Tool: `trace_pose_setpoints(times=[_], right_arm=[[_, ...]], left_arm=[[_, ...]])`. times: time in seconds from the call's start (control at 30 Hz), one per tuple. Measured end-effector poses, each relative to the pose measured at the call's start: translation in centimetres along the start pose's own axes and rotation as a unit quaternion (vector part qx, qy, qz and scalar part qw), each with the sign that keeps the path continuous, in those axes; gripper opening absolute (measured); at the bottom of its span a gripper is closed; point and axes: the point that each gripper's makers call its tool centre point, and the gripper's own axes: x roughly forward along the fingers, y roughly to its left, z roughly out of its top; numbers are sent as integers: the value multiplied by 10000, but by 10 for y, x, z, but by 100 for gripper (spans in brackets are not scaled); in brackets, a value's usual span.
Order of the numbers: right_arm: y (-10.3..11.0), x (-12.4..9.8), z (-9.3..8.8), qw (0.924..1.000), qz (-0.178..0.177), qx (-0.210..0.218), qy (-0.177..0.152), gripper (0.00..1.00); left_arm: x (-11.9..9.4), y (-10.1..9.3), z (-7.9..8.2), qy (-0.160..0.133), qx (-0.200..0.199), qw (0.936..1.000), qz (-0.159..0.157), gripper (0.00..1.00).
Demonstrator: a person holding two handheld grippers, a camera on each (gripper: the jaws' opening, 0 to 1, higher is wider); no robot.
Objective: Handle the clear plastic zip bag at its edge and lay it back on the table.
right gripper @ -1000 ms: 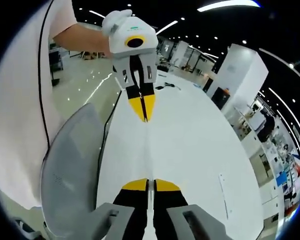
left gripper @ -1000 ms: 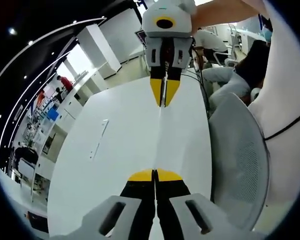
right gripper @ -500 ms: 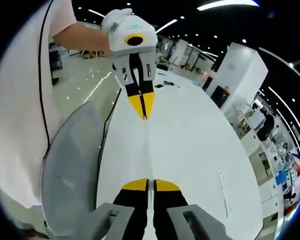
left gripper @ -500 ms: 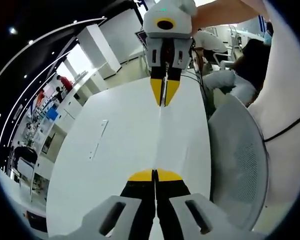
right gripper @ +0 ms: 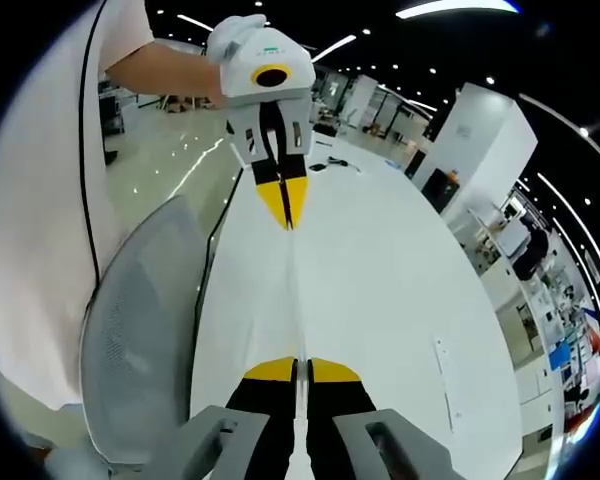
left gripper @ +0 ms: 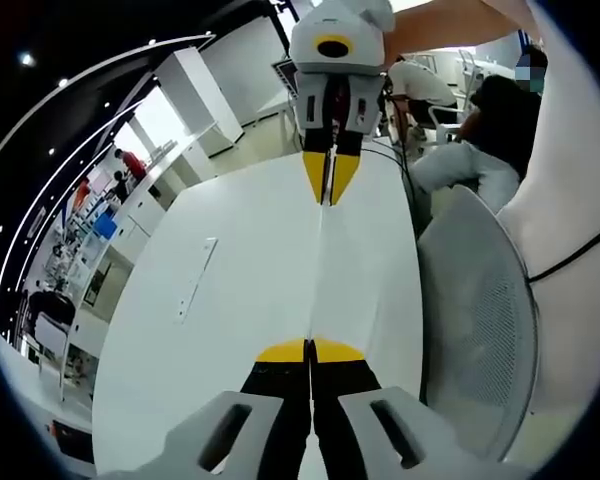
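The clear plastic zip bag (left gripper: 318,270) hangs stretched between my two grippers above the white table (left gripper: 230,300), seen edge-on as a thin line. At the bottom of the left gripper view, my left gripper (left gripper: 310,345) is shut on the bag's near edge. Facing it from the top is my right gripper (left gripper: 326,200), shut on the far edge. The right gripper view mirrors this: right gripper (right gripper: 300,362) below, left gripper (right gripper: 287,225) above, the bag (right gripper: 296,290) taut between them over the table (right gripper: 380,300).
A grey mesh chair (left gripper: 475,320) (right gripper: 145,320) stands against the table's edge beside the person in a white shirt (right gripper: 40,200). A thin pale strip (left gripper: 197,280) (right gripper: 442,385) lies on the table. Small dark items (right gripper: 330,170) sit at its far end.
In each view the facing gripper has edged slightly up and away. Both stay shut on the bag.
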Motion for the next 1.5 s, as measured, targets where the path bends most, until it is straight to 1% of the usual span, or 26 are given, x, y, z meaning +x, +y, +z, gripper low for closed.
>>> trace_pose_setpoints(times=[0.03, 0.07, 0.1, 0.27, 0.37, 0.43, 0.6, 0.67, 0.73, 0.8, 1.0, 1.3, 1.5], right_arm=[[0, 0, -2, 10000, -5, -1, 24, 0], [0, -1, -1, 10000, -2, 7, -16, 0], [0, -2, 0, 10000, -6, 25, -40, 0], [0, -1, 0, 10000, -39, 8, -12, 0], [-2, -3, 0, 9999, -76, 102, -36, 0], [-3, -3, 1, 9997, -79, 201, -63, 0], [-1, -3, 2, 9997, -51, 231, -83, 1], [1, -3, 7, 9993, -18, 321, -180, 3], [1, -2, 9, 9995, -24, 242, -197, 4], [2, -1, 13, 9993, 8, 293, -231, 6], [2, -2, 16, 9993, 48, 275, -268, 7], [-2, -9, 29, 9979, 105, 442, -468, 7], [-3, -10, 33, 9972, 141, 519, -518, 7]], left_arm=[[0, 0, -1, 22, -5, 10000, 3, 0], [0, 0, 0, -30, -9, 10000, -6, 0], [-1, 0, 0, -22, -30, 10000, 16, 0], [-1, 1, 1, -24, -35, 10000, 36, 0], [-2, 2, 2, -51, -29, 10000, 60, 0], [-2, 3, 3, -52, 0, 9999, 89, 0], [-2, 2, 7, -113, 109, 9998, 137, 0], [-2, 2, 9, -146, 145, 9997, 142, 0], [-2, 1, 11, -176, 183, 9996, 139, 0], [-2, 1, 14, -215, 250, 9993, 151, 0], [-2, 2, 18, -301, 410, 9985, 211, 0], [-1, 2, 19, -338, 442, 9982, 241, 0], [-2, 1, 19, -370, 451, 9980, 259, 0]])
